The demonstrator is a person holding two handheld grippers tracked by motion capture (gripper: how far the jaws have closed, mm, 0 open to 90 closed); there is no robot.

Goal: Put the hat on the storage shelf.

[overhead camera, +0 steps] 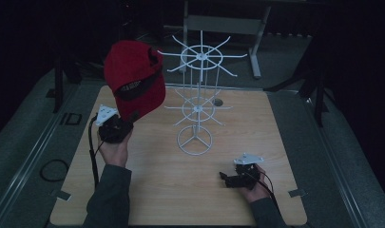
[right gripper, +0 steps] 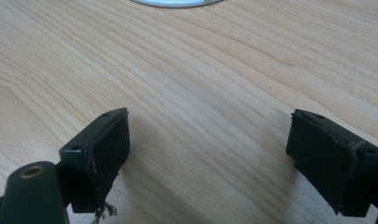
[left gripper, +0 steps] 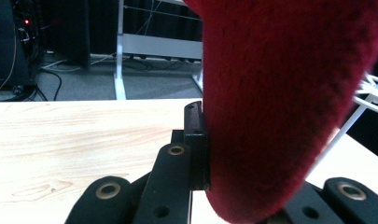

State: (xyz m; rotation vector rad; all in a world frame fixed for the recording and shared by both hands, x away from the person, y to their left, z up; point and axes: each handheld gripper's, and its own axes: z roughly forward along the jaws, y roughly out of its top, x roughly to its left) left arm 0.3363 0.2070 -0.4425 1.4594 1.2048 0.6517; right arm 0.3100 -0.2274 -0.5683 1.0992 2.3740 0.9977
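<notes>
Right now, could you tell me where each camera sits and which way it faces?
High view: above the person's side, looking forward and down on the table; both forearms, left claw holding the red cap, right claw.
Left gripper view: rides the left claw, looking along its jaws, shut on the cap's red fabric.
Right gripper view: rides the right claw, facing down at the tabletop, jaws open.
Shared: all three views show the white wire rack.
</notes>
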